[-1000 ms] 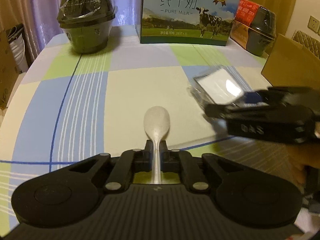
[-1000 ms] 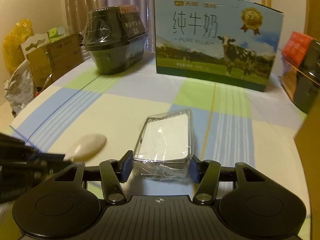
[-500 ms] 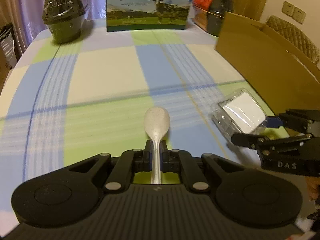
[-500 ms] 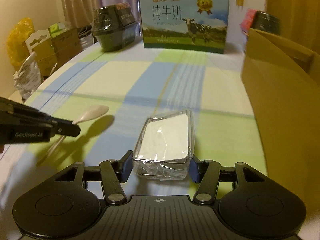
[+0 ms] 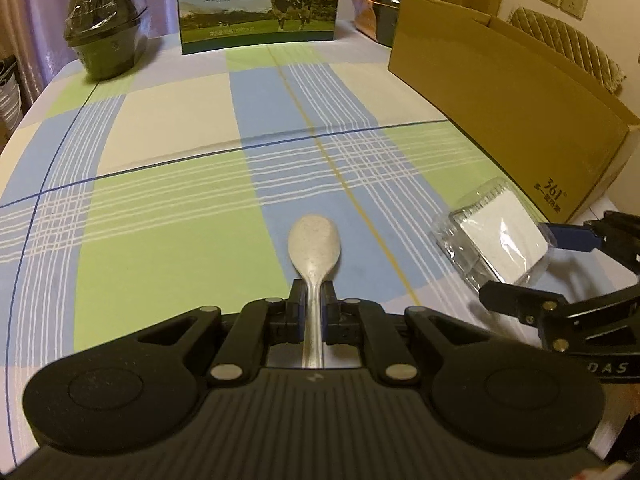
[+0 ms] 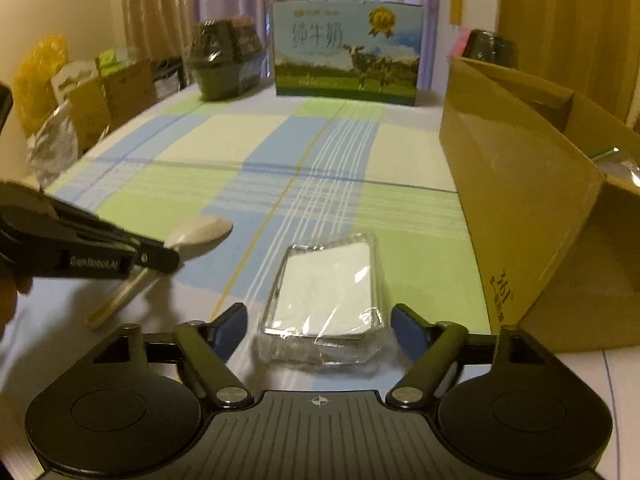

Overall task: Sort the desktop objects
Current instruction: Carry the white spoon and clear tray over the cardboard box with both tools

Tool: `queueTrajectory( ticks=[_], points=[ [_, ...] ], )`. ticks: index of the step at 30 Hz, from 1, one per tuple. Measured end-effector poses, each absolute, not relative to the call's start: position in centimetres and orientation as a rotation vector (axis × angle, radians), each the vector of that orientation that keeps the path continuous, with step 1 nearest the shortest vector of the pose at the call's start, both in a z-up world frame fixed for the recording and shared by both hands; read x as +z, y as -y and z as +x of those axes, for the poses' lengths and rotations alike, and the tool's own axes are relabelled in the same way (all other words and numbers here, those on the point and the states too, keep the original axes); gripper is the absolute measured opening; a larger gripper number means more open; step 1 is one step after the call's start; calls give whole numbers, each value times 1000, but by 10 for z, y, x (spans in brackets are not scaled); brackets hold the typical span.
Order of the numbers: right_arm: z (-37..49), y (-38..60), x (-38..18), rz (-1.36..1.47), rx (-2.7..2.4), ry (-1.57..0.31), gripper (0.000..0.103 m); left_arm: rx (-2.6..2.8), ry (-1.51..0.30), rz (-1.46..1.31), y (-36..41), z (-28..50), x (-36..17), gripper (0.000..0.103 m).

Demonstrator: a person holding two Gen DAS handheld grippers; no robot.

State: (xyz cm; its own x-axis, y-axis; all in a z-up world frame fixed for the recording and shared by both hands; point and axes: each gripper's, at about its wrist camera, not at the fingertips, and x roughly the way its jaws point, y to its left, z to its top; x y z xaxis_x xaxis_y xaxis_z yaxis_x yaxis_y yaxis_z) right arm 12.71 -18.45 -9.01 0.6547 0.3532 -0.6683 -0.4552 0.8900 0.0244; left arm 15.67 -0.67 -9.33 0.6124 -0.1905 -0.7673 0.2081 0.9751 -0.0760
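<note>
My left gripper (image 5: 313,310) is closed tight on the handle of a pale speckled spoon (image 5: 314,250), its bowl pointing forward above the checked tablecloth (image 5: 168,240). My right gripper (image 6: 318,330) has its jaws spread wide, both blue pads clear of the clear plastic case (image 6: 326,296) that sits between them on the cloth; I grip nothing with it. From the left camera that case (image 5: 496,236) lies to the right of the spoon, just beside the near corner of an open cardboard box (image 5: 508,92). Further back stands a milk carton box (image 5: 260,4), with a dark wrapped bowl (image 5: 106,36) to its left and another wrapped bowl (image 5: 390,8) behind the cardboard box.
</note>
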Motion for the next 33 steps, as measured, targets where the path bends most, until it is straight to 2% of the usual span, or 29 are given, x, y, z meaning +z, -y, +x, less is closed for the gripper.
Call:
queueTrajectory(
  ticks=[4, 9, 13, 16, 17, 19, 33],
  points=[
    [129, 184, -94, -121, 445, -737, 79, -231, -873, 13, 5, 157, -94, 6],
    [130, 186, -99, -91, 406, -750, 79, -228, -864, 22, 6, 158, -95, 19],
    [129, 187, -100, -81, 400, -752, 79, -233, -863, 27, 7, 159, -95, 20],
    [129, 186, -100, -74, 396, -750, 79, -238, -868, 45, 9, 160, -95, 17],
    [129, 186, -100, -77, 395, -749, 79, -236, -870, 60, 10, 161, -95, 10],
    [129, 186, -100, -75, 395, -750, 79, -233, -874, 86, 13, 160, -94, 4],
    [136, 182, -100, -59, 380, -754, 79, -225, -871, 37, 8, 157, -87, 4]
  ],
)
